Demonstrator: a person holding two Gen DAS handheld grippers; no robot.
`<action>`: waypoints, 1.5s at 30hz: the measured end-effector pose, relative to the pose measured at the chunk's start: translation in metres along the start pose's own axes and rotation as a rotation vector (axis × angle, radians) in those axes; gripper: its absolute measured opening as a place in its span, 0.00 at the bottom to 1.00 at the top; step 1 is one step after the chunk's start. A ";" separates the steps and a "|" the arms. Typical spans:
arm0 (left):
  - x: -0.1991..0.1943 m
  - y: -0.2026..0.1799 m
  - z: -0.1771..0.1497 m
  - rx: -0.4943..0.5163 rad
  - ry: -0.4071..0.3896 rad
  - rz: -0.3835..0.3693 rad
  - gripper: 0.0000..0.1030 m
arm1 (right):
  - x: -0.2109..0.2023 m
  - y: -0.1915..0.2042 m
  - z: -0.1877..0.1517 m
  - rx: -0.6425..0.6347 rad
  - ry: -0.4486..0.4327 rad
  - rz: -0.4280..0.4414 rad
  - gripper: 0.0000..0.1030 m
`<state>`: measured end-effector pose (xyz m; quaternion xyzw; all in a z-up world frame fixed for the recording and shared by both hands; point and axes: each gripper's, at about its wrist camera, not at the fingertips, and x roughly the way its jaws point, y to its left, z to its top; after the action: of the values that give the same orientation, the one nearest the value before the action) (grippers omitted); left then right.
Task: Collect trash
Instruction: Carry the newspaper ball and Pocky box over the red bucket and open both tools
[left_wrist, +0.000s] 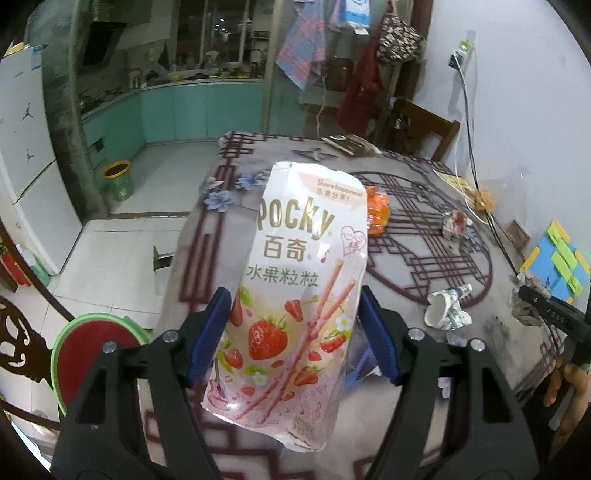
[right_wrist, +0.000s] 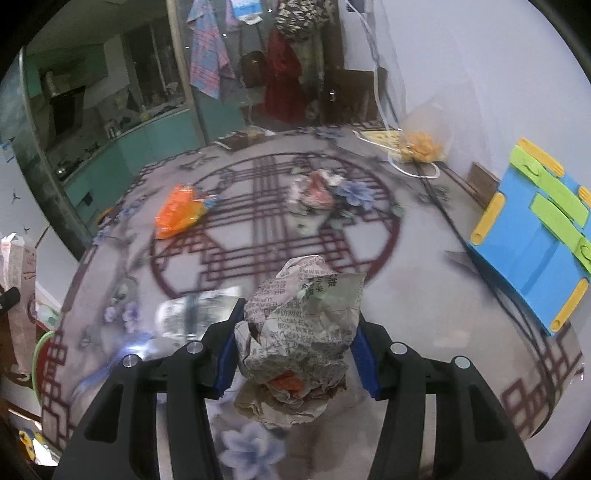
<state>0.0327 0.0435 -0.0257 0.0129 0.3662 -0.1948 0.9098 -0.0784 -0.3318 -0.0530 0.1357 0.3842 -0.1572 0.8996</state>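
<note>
A Pocky pouch (left_wrist: 295, 295) is held between the left gripper (left_wrist: 291, 332) pads above the tabletop's (right_wrist: 424, 295) left edge. Crumpled newspaper (right_wrist: 299, 332) is clamped in the right gripper (right_wrist: 295, 347) over the near edge. A snack wrapper (right_wrist: 181, 210) is found left of centre, a crushed paper cup (left_wrist: 448, 306) nearer.

Round table (right_wrist: 424, 295) covered by a grey cloth with dark red lattice and blue flowers; white wall (left_wrist: 517, 92) to the right; teal kitchen cabinets (left_wrist: 184, 107) behind a glass partition; pale tiled floor (left_wrist: 122, 251); white fridge (left_wrist: 26, 147) at left; wooden chair (left_wrist: 424, 129) beyond the table.
</note>
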 end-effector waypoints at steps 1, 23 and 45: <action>-0.002 0.004 0.000 -0.006 -0.003 0.001 0.66 | 0.000 0.008 0.000 -0.007 0.001 0.012 0.50; -0.020 0.044 -0.010 -0.079 -0.022 0.001 0.66 | -0.019 0.157 0.001 -0.212 -0.022 0.231 0.50; -0.031 0.112 -0.026 -0.215 0.002 0.104 0.66 | -0.033 0.277 -0.011 -0.342 -0.018 0.430 0.51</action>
<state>0.0358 0.1619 -0.0373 -0.0656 0.3848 -0.1068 0.9144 0.0003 -0.0686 -0.0017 0.0589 0.3595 0.1035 0.9255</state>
